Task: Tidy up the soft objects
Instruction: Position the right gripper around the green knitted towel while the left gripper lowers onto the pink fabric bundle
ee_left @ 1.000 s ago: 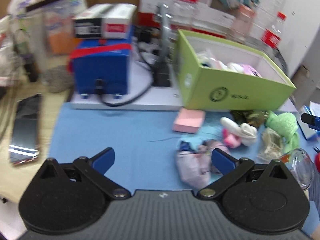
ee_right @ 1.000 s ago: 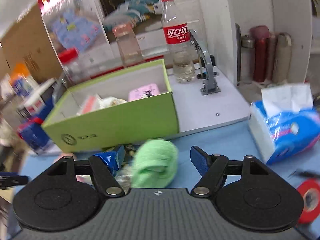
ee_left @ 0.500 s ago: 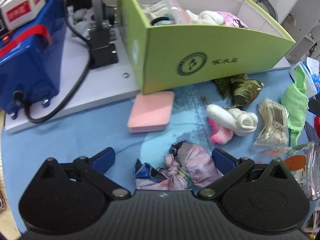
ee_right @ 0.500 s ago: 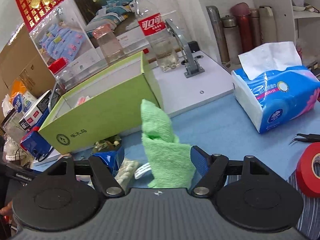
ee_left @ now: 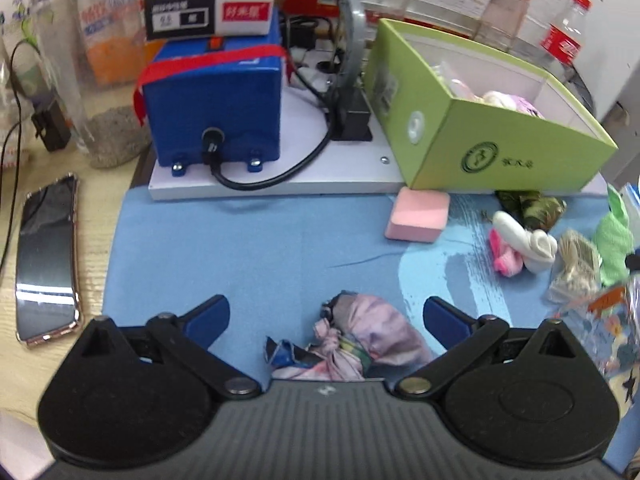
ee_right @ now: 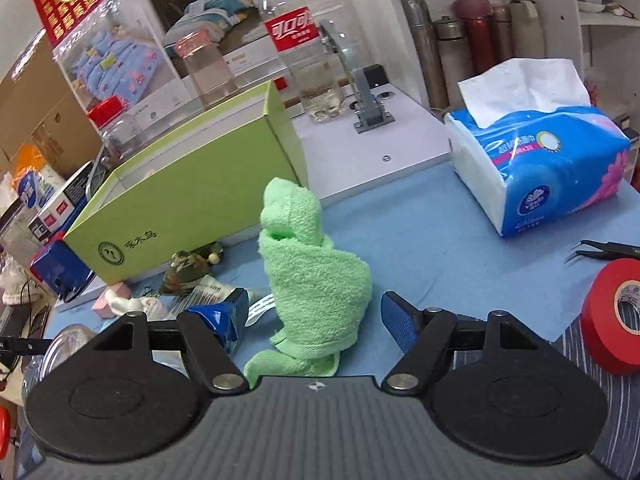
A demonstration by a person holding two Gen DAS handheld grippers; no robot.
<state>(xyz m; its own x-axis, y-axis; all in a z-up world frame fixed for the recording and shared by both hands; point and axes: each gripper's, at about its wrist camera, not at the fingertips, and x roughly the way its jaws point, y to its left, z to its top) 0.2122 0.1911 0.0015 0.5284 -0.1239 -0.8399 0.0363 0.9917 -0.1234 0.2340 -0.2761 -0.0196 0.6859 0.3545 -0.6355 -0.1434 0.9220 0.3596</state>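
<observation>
Soft objects lie scattered on a blue mat (ee_left: 240, 248) covering the bench: a pink-patterned cloth bundle (ee_left: 360, 336) sits between the spread fingers of the left gripper (ee_left: 326, 316), untouched; a green towel (ee_right: 316, 280) stands heaped between the parted fingers of the right gripper (ee_right: 316, 316), no contact visible. A pink sponge (ee_left: 418, 216) rests at the mat's far edge, just beside the green box (ee_left: 500, 136) on a white board. Wooden benchtop shows left of the mat, bearing a phone (ee_left: 46, 264). Tissue pack (ee_right: 552, 168) and red tape roll (ee_right: 616, 320) occupy the right side.

Green towel (ee_right: 316, 280) bunched upright, pink cloth bundle (ee_left: 360, 340) crumpled
</observation>
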